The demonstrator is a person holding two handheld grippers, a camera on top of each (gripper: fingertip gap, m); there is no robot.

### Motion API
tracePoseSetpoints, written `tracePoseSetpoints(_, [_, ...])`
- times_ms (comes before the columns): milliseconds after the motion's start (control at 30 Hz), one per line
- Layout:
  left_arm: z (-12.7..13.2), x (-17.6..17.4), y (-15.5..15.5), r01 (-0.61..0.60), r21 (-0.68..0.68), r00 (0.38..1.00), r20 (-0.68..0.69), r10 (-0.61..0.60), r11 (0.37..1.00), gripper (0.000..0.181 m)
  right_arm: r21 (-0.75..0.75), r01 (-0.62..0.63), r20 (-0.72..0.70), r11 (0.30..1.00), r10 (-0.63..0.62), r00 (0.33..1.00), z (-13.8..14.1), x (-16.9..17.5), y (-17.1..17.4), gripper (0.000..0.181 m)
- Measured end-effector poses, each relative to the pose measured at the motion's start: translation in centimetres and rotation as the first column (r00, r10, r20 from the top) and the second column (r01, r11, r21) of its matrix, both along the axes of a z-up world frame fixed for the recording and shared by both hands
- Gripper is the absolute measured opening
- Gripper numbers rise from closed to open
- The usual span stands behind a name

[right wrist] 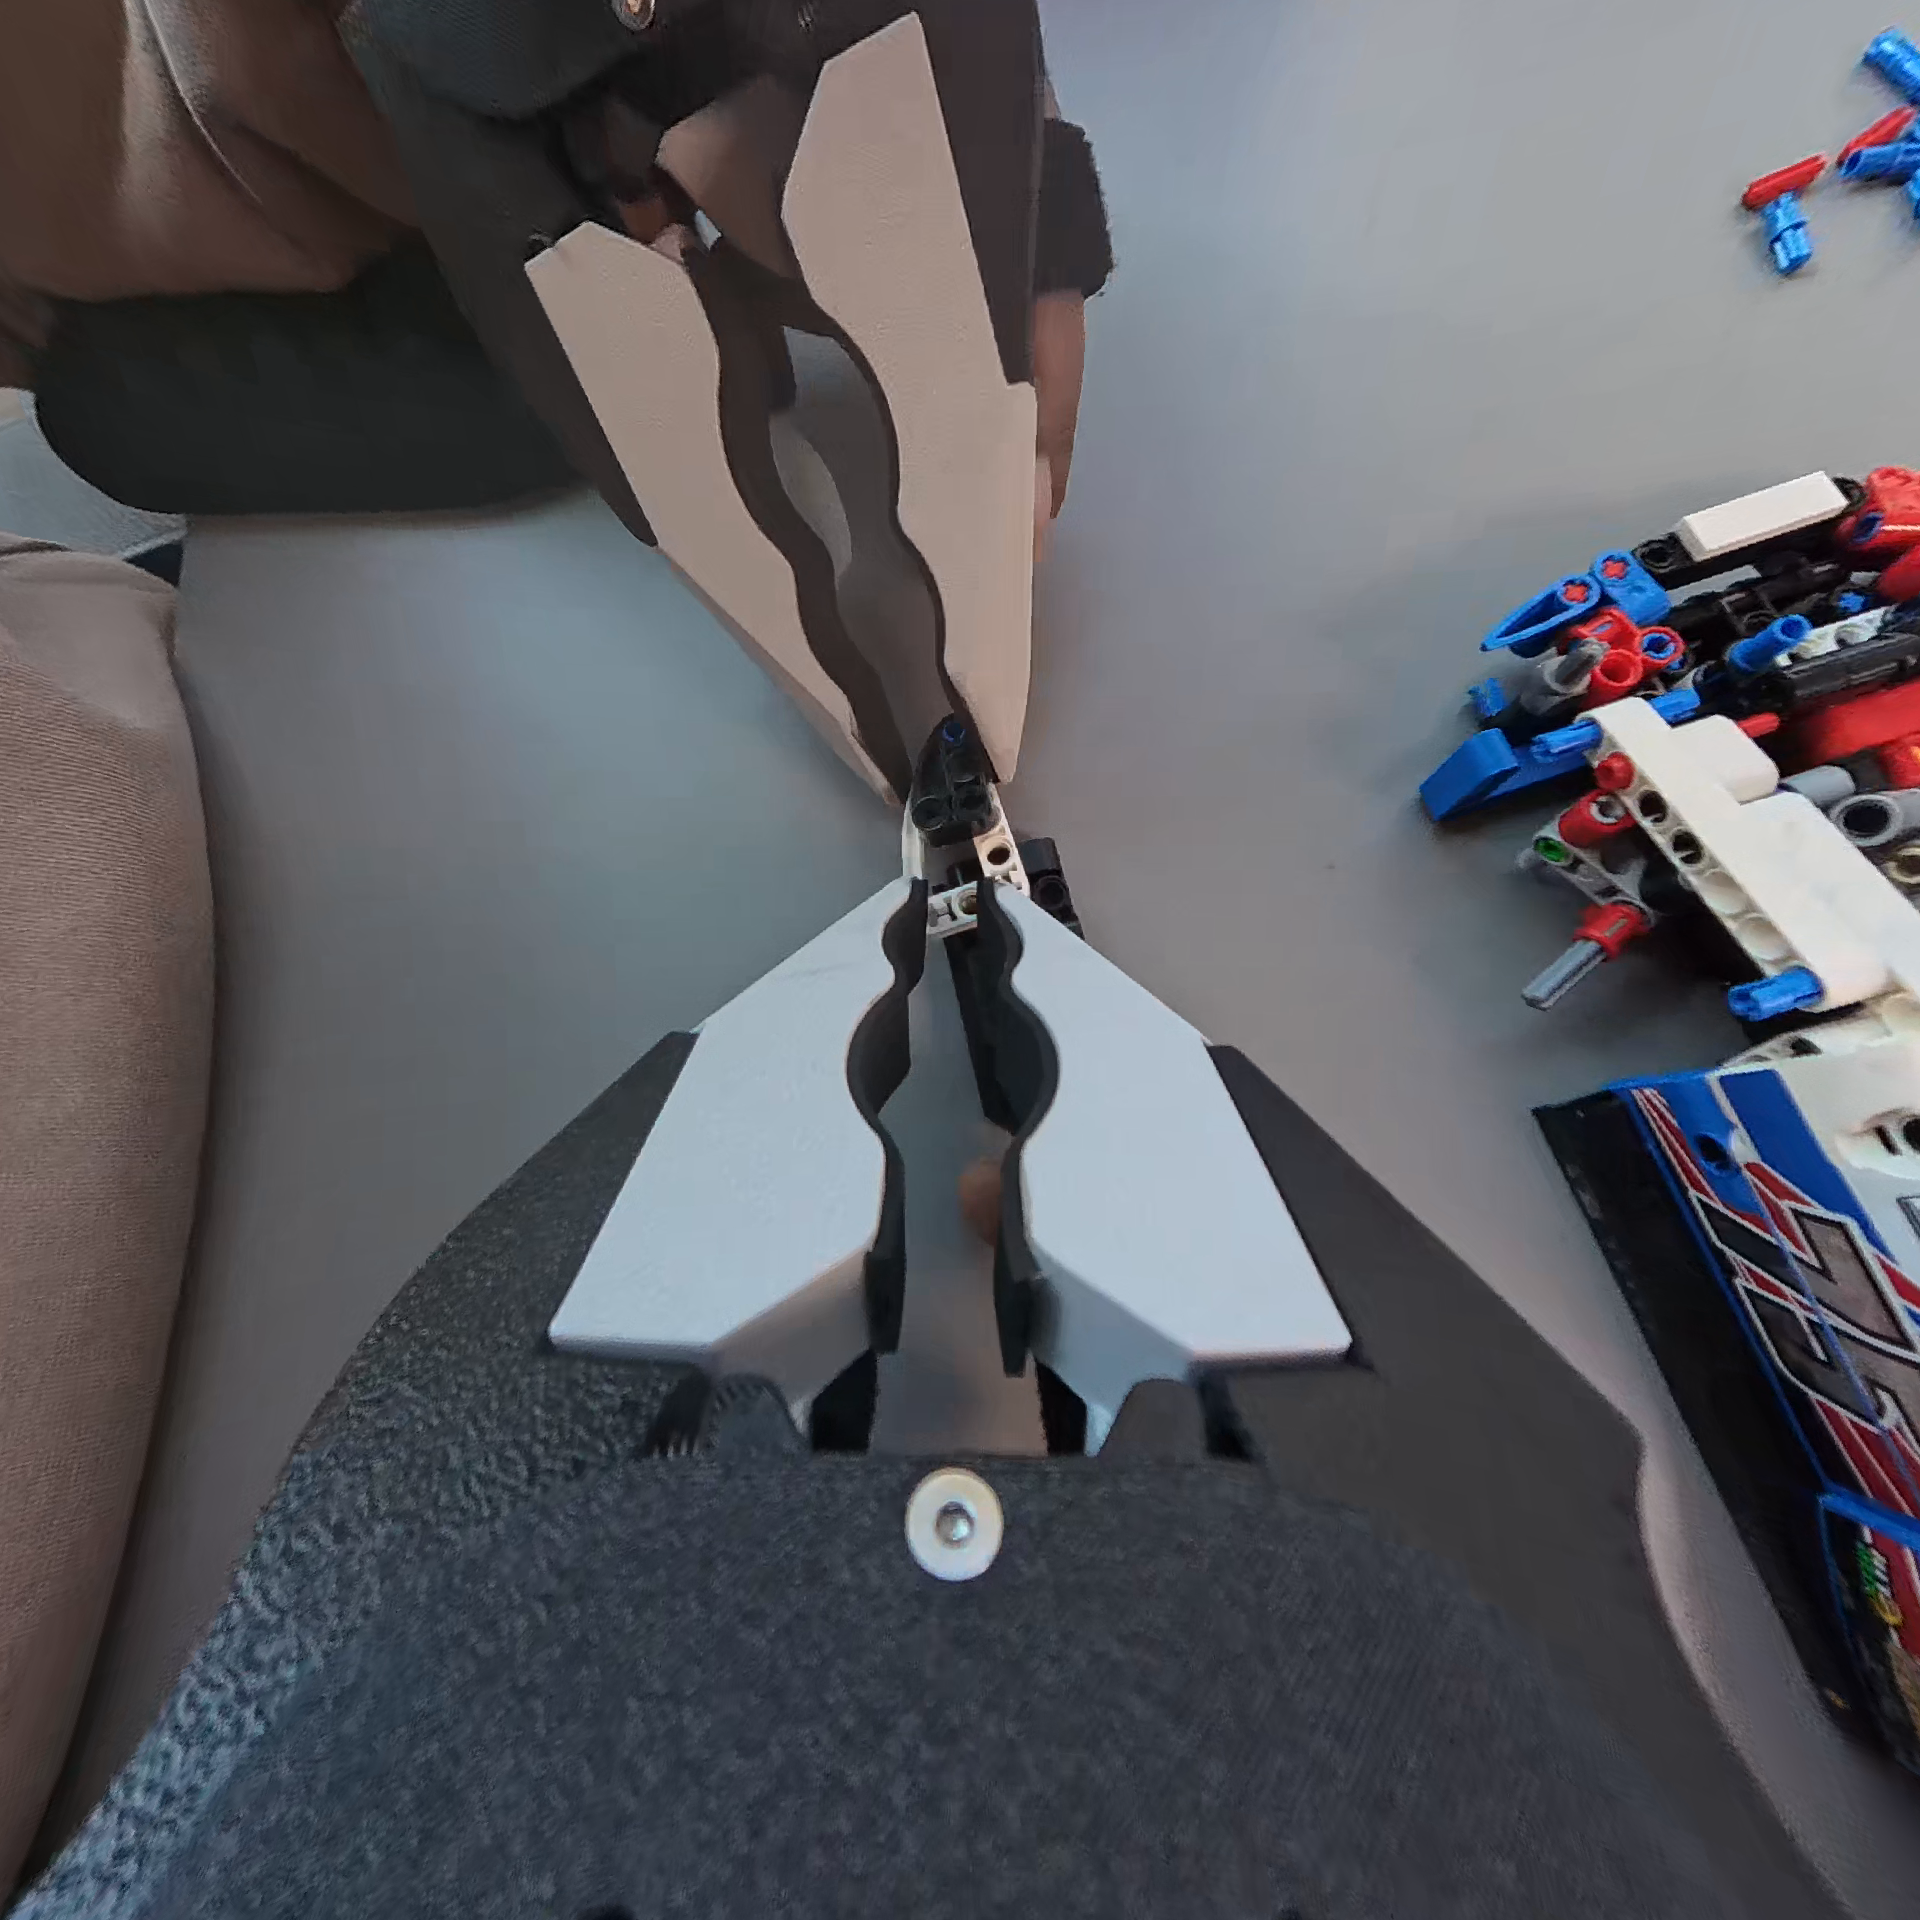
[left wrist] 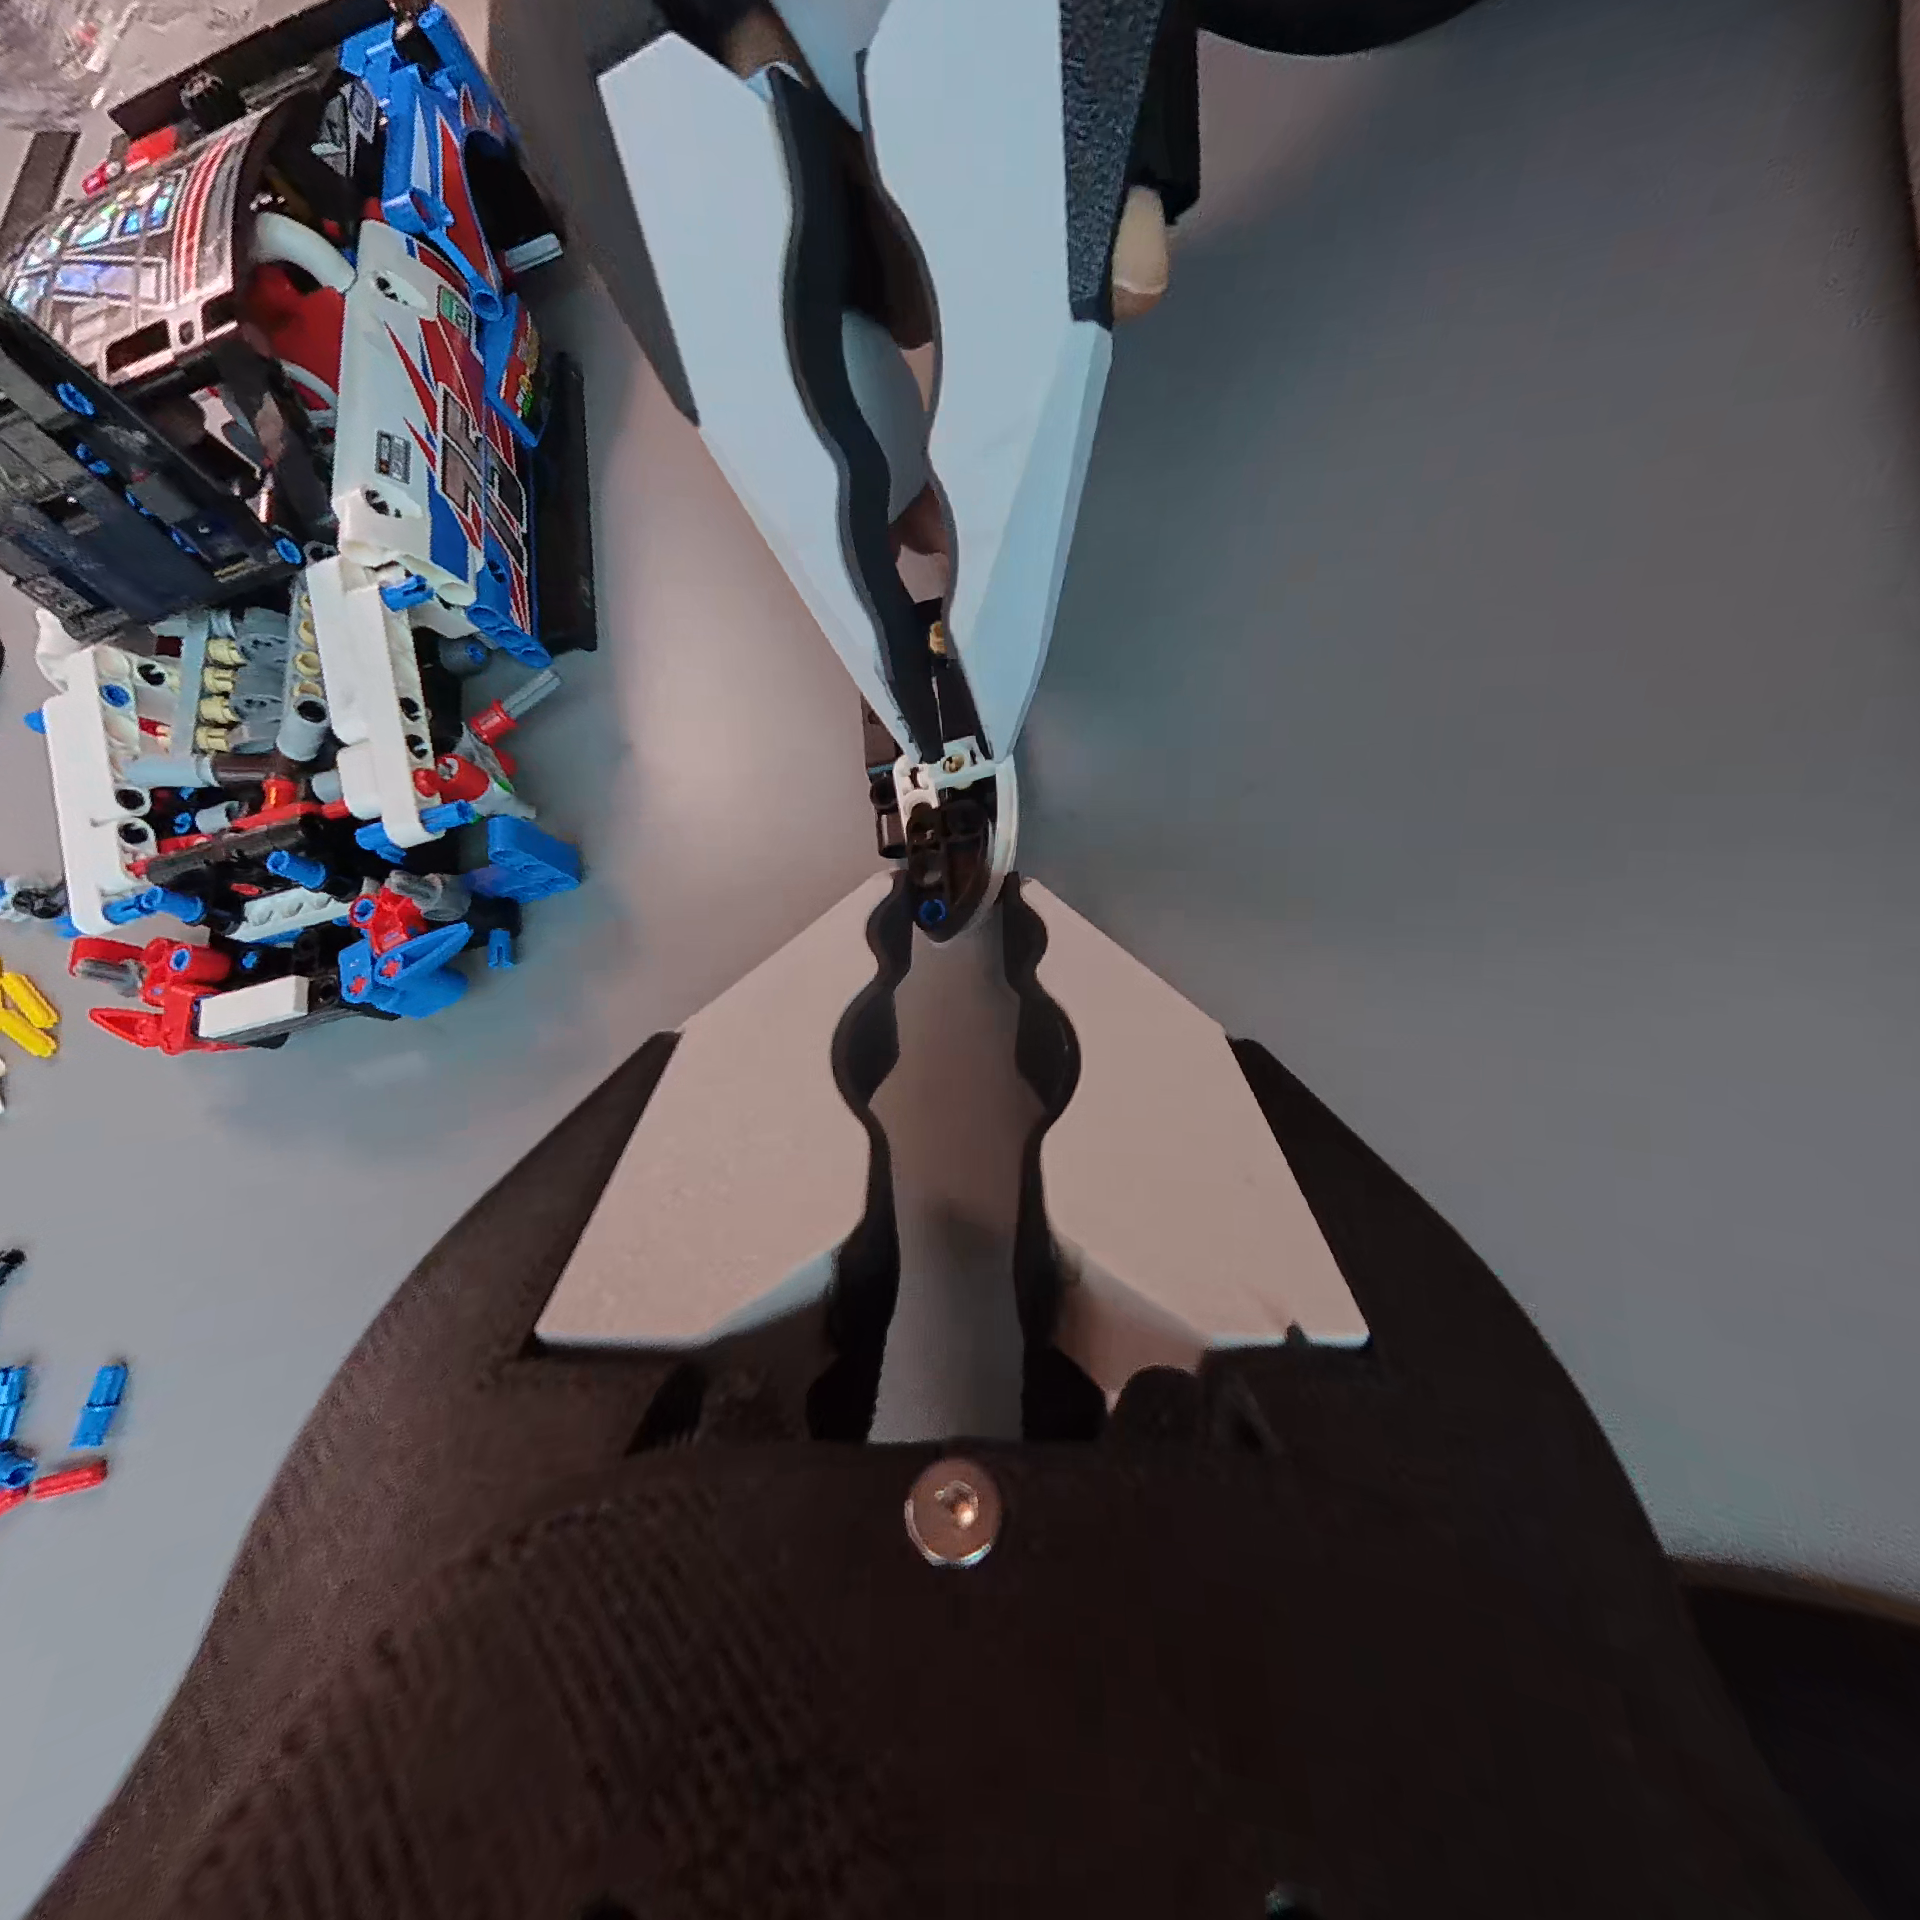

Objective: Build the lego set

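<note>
A small sub-assembly (left wrist: 951, 831), a white curved panel with a black connector and a blue pin, hangs above the grey table between both grippers, which meet tip to tip. My left gripper (left wrist: 956, 894) is shut on its black, blue-pinned end. My right gripper (left wrist: 951, 743) comes in from the far side and is shut on its white beam end. In the right wrist view the right gripper (right wrist: 961, 896) pinches the white beam of the sub-assembly (right wrist: 961, 821), and the left gripper (right wrist: 951, 764) pinches the black end. The partly built blue, white and red lego car (left wrist: 312, 520) lies on the table to the left.
The car also shows at the right edge of the right wrist view (right wrist: 1714, 831). Loose blue and red pins (left wrist: 94, 1403) and yellow pieces (left wrist: 26, 1013) lie near it; the pins show again far off (right wrist: 1860, 156). A beige cushion (right wrist: 83, 935) borders the table. My two grippers' fingertips are within a few centimetres of each other.
</note>
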State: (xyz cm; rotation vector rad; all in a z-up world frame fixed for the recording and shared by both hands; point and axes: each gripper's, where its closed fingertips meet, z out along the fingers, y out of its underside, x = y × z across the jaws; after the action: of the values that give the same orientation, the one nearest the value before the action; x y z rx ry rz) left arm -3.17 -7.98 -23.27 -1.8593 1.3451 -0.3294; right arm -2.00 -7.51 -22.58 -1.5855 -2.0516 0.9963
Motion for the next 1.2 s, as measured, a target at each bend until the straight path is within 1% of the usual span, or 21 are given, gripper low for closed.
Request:
tracePoseSetpoints(100, [0.01,-0.02,0.05,0.019,0.001,1.0,-0.015,-0.019,1.0,0.015,0.021,-0.025,0.041,0.999,0.024,0.999,-0.12,-0.09,0.3,0.0])
tracePoseSetpoints(267, [0.04,0.04,-0.01,0.052,-0.012,0.999,-0.002,-0.052,0.999,0.014,0.081,-0.088,0.086,0.993,0.081,0.993,-0.34,-0.06,0.45,0.0])
tracePoseSetpoints(433, [-0.03,0.04,-0.02,0.101,-0.033,0.995,-0.015,-0.102,0.994,0.014,0.135,-0.112,0.128,0.985,0.094,0.987,-0.46,-0.09,0.47,0.0])
tracePoseSetpoints(600, [-0.03,0.05,-0.01,0.128,-0.03,0.991,-0.026,-0.129,0.991,0.014,0.166,-0.087,0.127,0.982,0.066,0.99,-0.54,-0.06,0.48,0.0])
tracePoseSetpoints(700, [0.17,0.15,-0.04,0.13,-0.041,0.991,-0.017,-0.13,0.991,0.015,0.159,-0.065,0.117,0.985,0.047,0.992,-0.61,-0.02,0.45,0.0])
tracePoseSetpoints(933, [-0.18,0.12,-0.05,0.1,-0.049,0.995,-0.015,-0.101,0.994,0.015,0.226,-0.036,0.08,0.973,0.018,0.997,-0.65,-0.01,0.44,0.0])
tracePoseSetpoints(1200, [-0.23,0.05,0.12,0.056,-0.014,0.998,-0.005,-0.056,0.998,0.016,0.265,0.017,0.007,0.964,-0.019,1.0,-0.51,-0.06,0.51,0.0])
